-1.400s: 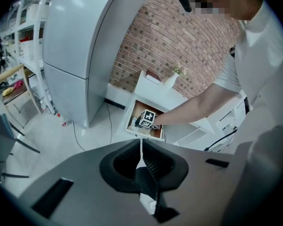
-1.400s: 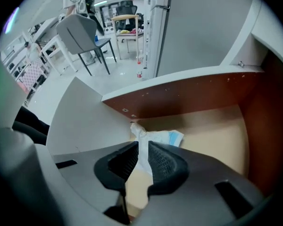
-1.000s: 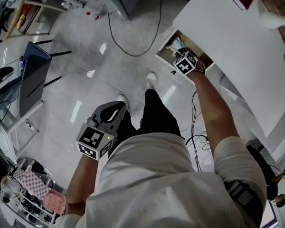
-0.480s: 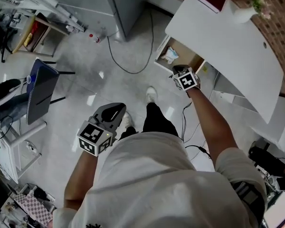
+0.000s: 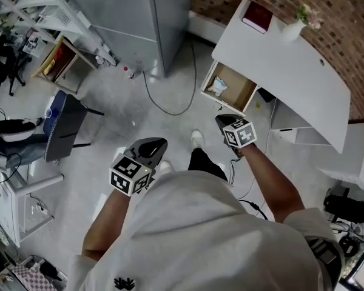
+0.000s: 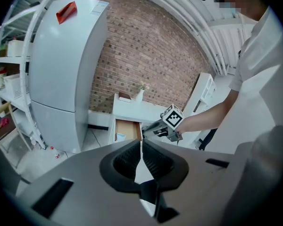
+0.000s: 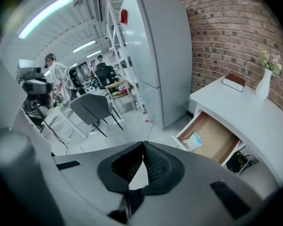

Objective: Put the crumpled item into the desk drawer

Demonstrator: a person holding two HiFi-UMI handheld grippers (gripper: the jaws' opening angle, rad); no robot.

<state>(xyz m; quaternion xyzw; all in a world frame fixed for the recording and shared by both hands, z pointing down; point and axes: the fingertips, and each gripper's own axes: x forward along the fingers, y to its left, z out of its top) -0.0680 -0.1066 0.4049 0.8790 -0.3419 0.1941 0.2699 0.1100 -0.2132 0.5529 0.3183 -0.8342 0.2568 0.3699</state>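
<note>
Crumpled item (image 5: 218,87) in drawer (image 5: 240,93) near fridge (image 5: 161,17), left gripper (image 5: 157,143) and right gripper (image 5: 222,119) jaws closed

I've drawn my right gripper (image 5: 222,120) back from the drawer (image 5: 240,91) at upper centre, leaving the crumpled item (image 5: 218,87) inside.

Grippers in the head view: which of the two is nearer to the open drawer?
The right gripper, just in front of the open drawer; the left gripper hangs farther away, over the floor.

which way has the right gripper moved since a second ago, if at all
Yes. The right gripper has pulled back from the drawer, toward the person.
</note>
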